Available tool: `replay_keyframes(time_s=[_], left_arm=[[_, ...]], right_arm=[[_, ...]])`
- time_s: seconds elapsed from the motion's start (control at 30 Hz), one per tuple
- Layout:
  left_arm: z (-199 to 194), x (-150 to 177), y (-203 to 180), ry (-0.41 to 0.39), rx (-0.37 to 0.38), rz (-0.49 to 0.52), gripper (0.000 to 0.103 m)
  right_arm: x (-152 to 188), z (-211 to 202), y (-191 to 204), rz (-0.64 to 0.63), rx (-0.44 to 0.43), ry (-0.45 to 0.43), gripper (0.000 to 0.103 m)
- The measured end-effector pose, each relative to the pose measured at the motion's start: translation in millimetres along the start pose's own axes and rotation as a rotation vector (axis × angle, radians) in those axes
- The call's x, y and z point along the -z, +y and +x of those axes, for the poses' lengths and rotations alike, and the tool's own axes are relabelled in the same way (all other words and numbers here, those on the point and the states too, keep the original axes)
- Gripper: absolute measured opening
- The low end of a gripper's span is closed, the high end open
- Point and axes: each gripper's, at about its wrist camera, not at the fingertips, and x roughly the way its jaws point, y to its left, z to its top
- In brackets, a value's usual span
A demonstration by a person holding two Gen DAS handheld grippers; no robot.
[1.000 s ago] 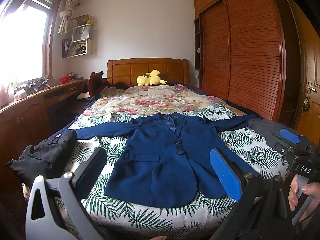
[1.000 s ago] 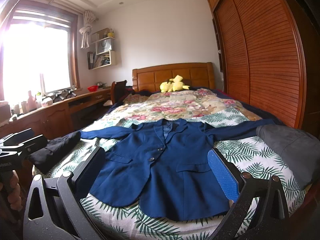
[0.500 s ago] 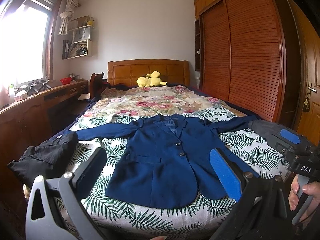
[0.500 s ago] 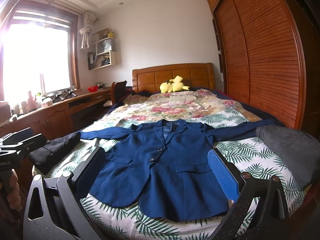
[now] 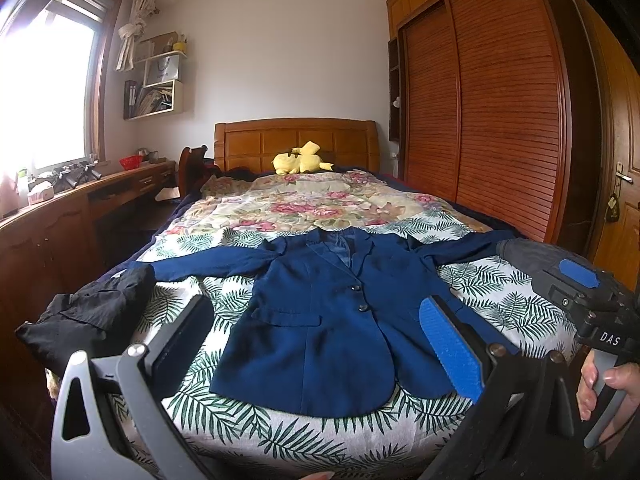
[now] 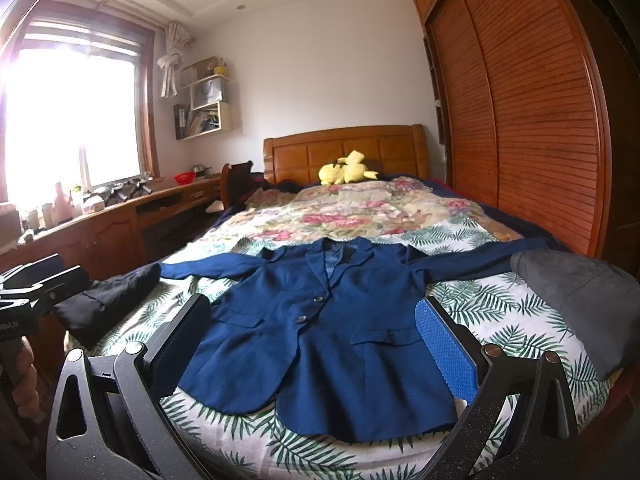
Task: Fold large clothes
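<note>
A navy blue blazer [image 5: 332, 320] lies flat and face up on the leaf-print bedspread [image 5: 516, 308], buttoned, collar toward the headboard, both sleeves spread out sideways. The right wrist view shows the same blazer [image 6: 320, 340] from slightly further right. My left gripper [image 5: 316, 332] hovers open above the foot of the bed, short of the blazer's hem, nothing between its fingers. My right gripper [image 6: 312, 328] is likewise open and empty at the bed's foot. Each gripper shows at the edge of the other's view, held by a hand.
A black garment [image 5: 88, 316] lies on the bed's left edge over the sleeve end, a grey one [image 6: 580, 296] on the right edge. A yellow plush toy [image 5: 300, 160] sits by the headboard. A wooden desk [image 5: 60, 216] runs along the left; a wardrobe [image 5: 500, 120] stands right.
Both views have drifted very slightly; the blazer sits a touch lower in the left wrist view. The blazer, other clothes and gripper fingers are unchanged.
</note>
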Motion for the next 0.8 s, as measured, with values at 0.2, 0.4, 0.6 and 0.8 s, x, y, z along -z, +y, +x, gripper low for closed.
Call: replay_keyframes(time_s=[0.2,0.4,0.6,0.8], left_arm=[[22,8,9,0.049,-0.021,-0.005,0.103],[43,18,21,0.085,-0.044,-0.016,0.103],[59,25,37,0.102,-0.057,-0.03,0.103],[77,29,51,0.117,-0.074,-0.036,0.103]], right_arm=[[6,9,-6,-0.011,-0.008,0.027,0.103],[11,28,-2,-0.022,-0.02,0.046,0.103],[9,51,3,-0.042,-0.039,0.058,0.103],[5,81,8,-0.052,-0.07,0.066,0.103]])
